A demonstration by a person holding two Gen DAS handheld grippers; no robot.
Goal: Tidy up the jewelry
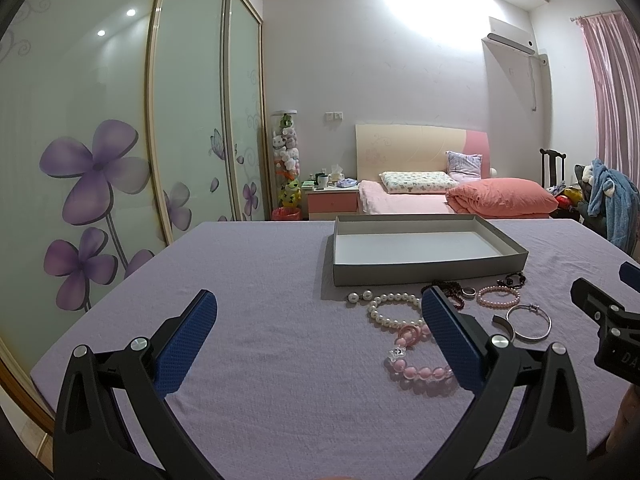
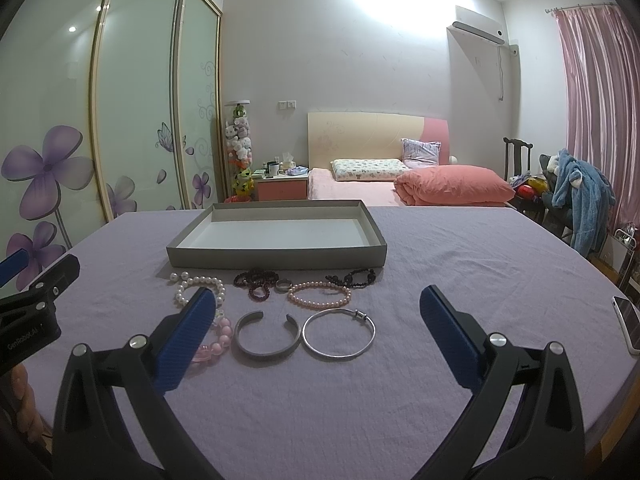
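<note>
A shallow grey box [image 2: 276, 254], white inside and empty, sits on the purple tablecloth; it also shows in the left wrist view [image 1: 424, 268]. In front of it lie a white pearl bracelet [image 2: 188, 286], a pink bead bracelet [image 2: 222, 334], a dark red bead string [image 2: 256, 280], a ring [image 2: 283, 285], a pink pearl bracelet [image 2: 318, 294], a black bead bracelet [image 2: 354, 277], a grey cuff bangle [image 2: 266, 338] and a thin silver bangle [image 2: 339, 334]. My right gripper [image 2: 316, 320] is open above the bangles. My left gripper [image 1: 320, 320] is open, left of the jewelry.
A phone [image 2: 628, 322] lies at the table's right edge. Behind the table are a bed [image 2: 408, 188], a nightstand [image 2: 282, 184], a chair with clothes [image 2: 576, 196] and a sliding wardrobe [image 2: 100, 120] on the left.
</note>
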